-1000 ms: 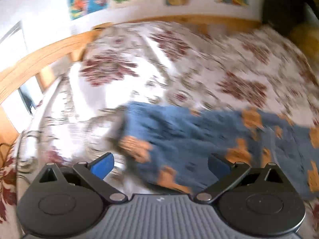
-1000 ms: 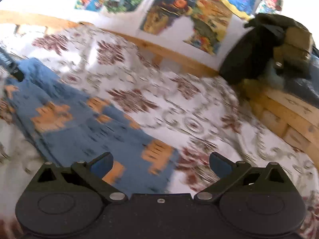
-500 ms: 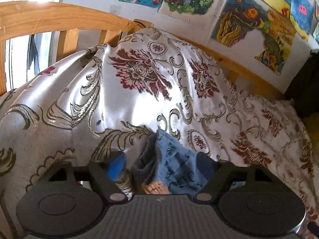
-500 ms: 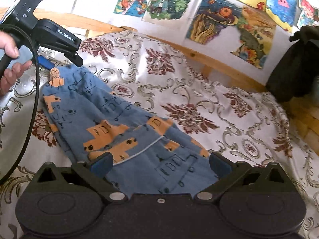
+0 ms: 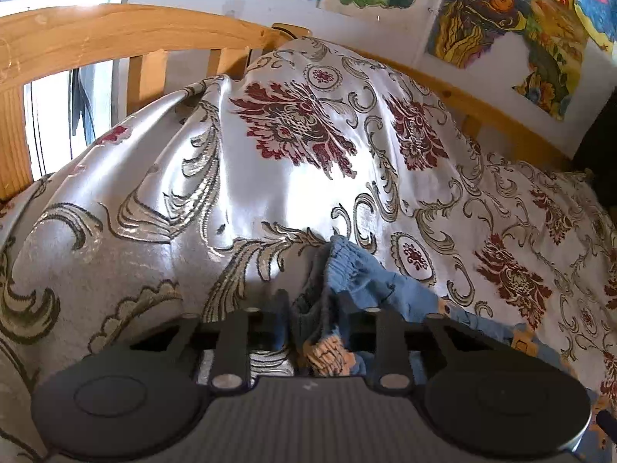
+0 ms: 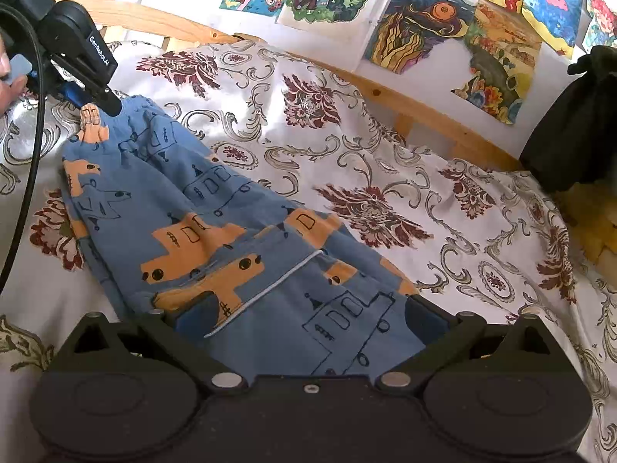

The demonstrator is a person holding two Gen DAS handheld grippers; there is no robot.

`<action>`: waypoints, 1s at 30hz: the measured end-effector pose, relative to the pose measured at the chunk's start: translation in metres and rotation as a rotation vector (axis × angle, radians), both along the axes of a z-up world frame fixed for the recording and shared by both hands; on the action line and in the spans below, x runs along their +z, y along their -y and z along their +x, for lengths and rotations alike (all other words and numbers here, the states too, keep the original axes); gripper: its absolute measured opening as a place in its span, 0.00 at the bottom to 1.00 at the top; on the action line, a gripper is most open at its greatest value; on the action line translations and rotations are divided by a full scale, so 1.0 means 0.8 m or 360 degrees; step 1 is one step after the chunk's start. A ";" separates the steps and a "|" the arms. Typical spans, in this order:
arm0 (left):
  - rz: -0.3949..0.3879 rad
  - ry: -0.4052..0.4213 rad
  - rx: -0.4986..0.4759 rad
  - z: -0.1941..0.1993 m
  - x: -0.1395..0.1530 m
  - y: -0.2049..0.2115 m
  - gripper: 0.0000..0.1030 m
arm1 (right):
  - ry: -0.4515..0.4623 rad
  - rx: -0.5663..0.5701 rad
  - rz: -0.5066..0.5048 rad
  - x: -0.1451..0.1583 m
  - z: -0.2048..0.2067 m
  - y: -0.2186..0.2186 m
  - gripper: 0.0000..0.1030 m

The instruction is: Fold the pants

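Blue cotton pants lie flat on the bed — soft, light, limp; left tool clamped on the waistband; right tool spread apart over the hem — grip there.

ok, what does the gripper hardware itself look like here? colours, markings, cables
Both are matte black. Each shows two round discs joined by a ribbed centre plate, silver pivot screws and angled link arms. The right claw has blue pads. The left claw, seen from the right wrist, has a black body with white "GenRoboAI" lettering, a blue pad and a black cable hanging from it.
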State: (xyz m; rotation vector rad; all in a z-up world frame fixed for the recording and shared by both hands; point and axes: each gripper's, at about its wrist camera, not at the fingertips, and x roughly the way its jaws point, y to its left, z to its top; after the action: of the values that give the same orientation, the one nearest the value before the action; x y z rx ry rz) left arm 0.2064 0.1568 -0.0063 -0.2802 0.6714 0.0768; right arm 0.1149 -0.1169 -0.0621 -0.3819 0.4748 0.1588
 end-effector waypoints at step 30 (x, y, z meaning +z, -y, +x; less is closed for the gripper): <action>0.0064 0.0187 -0.0098 -0.037 0.045 0.051 0.12 | 0.0098 -0.0027 0.0010 0.027 -0.038 0.031 0.99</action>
State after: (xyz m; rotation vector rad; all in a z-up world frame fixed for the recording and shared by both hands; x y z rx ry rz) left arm 0.1764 0.1160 0.0296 -0.2236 0.5608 0.0150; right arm 0.0845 -0.1415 -0.0405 -0.3755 0.4168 0.1318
